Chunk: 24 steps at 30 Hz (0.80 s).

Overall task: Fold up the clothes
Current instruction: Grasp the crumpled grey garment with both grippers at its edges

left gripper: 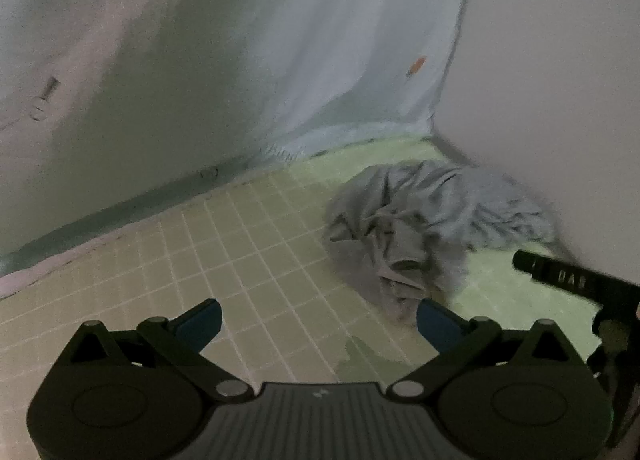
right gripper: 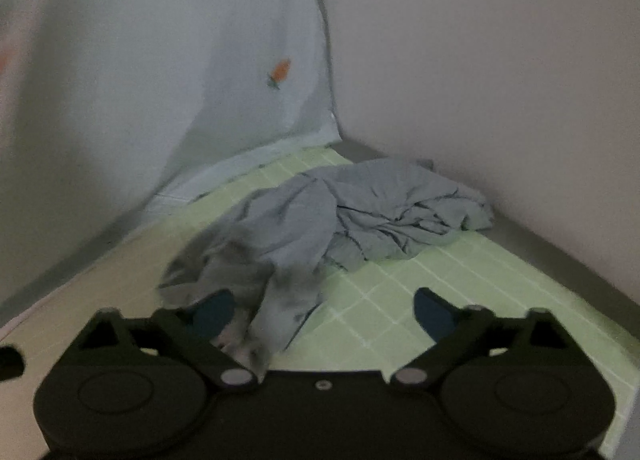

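Left wrist view. Left gripper [left gripper: 318, 318] at bottom centre, jaws spread wide, nothing between them; blue pads [left gripper: 204, 320] visible on both fingers. Below it, pale green gridded mat [left gripper: 224, 244] covering the worktop. Crumpled grey garment [left gripper: 420, 228] lies in a heap right of centre, on the mat, close to the corner where two walls meet. Its near edge reaches almost to the right finger; contact not clear. Darker patch on the mat just ahead of the gripper body, lower centre. Light blue cloth [left gripper: 360, 60] with small orange motifs hangs over the back wall, upper centre. Plain white wall [left gripper: 560, 80] fills the right side. Part of the other black tool enters at the right edge, mid-low. Frame dim and blurred.

Right wrist view. Right gripper [right gripper: 324, 310] at bottom centre, jaws released and wide apart. Grey garment [right gripper: 340, 216] sprawls from centre to the lower left of the frame, bunched and wrinkled. A trailing fold drapes down over the left finger and hangs between the fingers, nearer the left one; not pinched. Right finger is clear of fabric, over bare mat [right gripper: 440, 272]. Hanging cloth [right gripper: 240, 80] upper left, white wall [right gripper: 500, 80] upper right.
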{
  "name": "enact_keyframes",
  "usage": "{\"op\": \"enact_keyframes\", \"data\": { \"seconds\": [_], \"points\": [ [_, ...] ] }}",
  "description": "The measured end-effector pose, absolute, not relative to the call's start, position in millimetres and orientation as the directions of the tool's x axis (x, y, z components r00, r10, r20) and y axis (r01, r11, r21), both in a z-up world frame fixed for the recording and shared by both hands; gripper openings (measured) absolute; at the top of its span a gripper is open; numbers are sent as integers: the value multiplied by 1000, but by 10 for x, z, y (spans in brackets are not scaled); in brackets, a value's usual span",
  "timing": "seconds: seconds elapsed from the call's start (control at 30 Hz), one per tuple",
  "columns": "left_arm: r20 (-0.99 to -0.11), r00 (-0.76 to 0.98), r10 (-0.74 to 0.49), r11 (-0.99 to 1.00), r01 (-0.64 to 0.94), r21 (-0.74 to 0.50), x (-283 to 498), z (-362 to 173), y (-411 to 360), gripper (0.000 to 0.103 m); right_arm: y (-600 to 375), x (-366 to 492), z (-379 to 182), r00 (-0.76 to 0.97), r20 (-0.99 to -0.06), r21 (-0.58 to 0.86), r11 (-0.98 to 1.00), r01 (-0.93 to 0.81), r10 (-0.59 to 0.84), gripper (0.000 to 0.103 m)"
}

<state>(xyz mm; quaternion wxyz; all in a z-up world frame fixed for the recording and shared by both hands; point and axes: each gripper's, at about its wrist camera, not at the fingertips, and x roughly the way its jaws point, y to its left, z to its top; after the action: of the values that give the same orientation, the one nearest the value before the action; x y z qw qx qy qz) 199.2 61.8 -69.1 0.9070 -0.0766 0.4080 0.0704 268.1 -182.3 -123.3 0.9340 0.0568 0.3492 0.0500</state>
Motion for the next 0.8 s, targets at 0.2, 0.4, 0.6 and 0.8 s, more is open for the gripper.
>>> {"op": "enact_keyframes", "data": {
  "seconds": [0.2, 0.4, 0.6, 0.8],
  "points": [
    [-818, 576, 14, 979, -173, -106, 2802, -1244, 736, 91, -1923, 3517, -1729, 697, -715, 118, 992, 43, 55, 62],
    [-825, 562, -57, 978, -136, -159, 3369, -1638, 723, 75, -2084, 3943, -2065, 681, -731, 256, 945, 204, 51, 59],
    [-825, 560, -71, 974, -139, -179, 3632, -1859, 700, 21, -1975, 4066, -2127, 679, -733, 287, 925, 248, 45, 62],
    [-836, 543, 75, 975, -216, -53, 3392, -1922, 790, 3, -1745, 3944, -2055, 702, -712, 154, 977, 148, 6, 29]
  ]
}}
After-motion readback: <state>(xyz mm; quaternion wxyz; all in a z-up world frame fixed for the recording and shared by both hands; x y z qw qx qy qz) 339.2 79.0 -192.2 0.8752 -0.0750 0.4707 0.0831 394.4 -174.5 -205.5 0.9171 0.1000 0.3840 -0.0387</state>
